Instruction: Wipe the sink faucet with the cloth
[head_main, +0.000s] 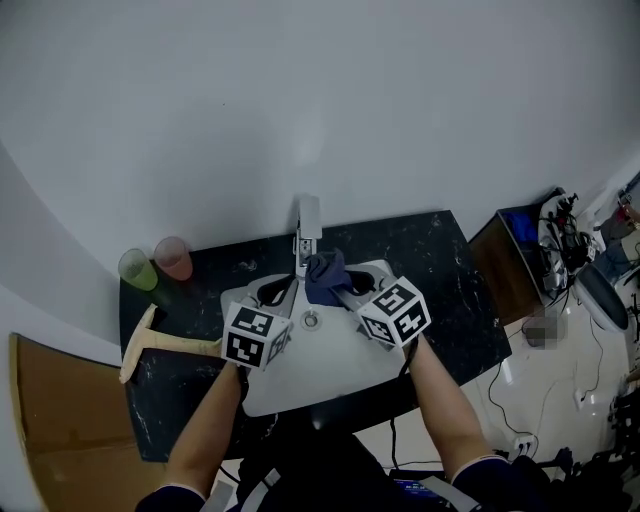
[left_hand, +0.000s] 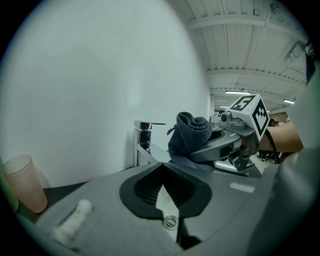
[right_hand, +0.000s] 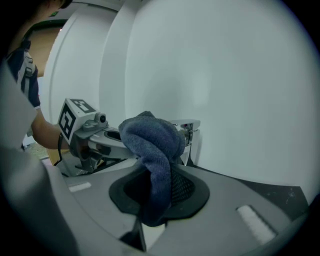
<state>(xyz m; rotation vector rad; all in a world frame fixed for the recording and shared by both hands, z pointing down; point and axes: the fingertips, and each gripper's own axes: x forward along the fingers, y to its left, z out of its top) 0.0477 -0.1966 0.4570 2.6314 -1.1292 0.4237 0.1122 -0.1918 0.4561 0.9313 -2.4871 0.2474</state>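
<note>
A chrome faucet (head_main: 308, 228) stands at the back of the white sink (head_main: 300, 375). My right gripper (head_main: 338, 287) is shut on a bunched dark blue cloth (head_main: 325, 277), which hangs just in front of the faucet and slightly to its right. In the right gripper view the cloth (right_hand: 156, 150) fills the jaws, with the faucet (right_hand: 190, 131) close behind it. My left gripper (head_main: 278, 291) is shut and empty over the sink, to the left of the cloth. In the left gripper view the faucet (left_hand: 144, 142) is ahead and the cloth (left_hand: 192, 134) is to its right.
A green cup (head_main: 138, 268) and a pink cup (head_main: 173, 258) stand on the dark counter (head_main: 440, 270) at the back left. A wooden-handled tool (head_main: 140, 345) lies left of the sink. A white wall rises right behind the faucet. Cables and gear lie on the floor at right.
</note>
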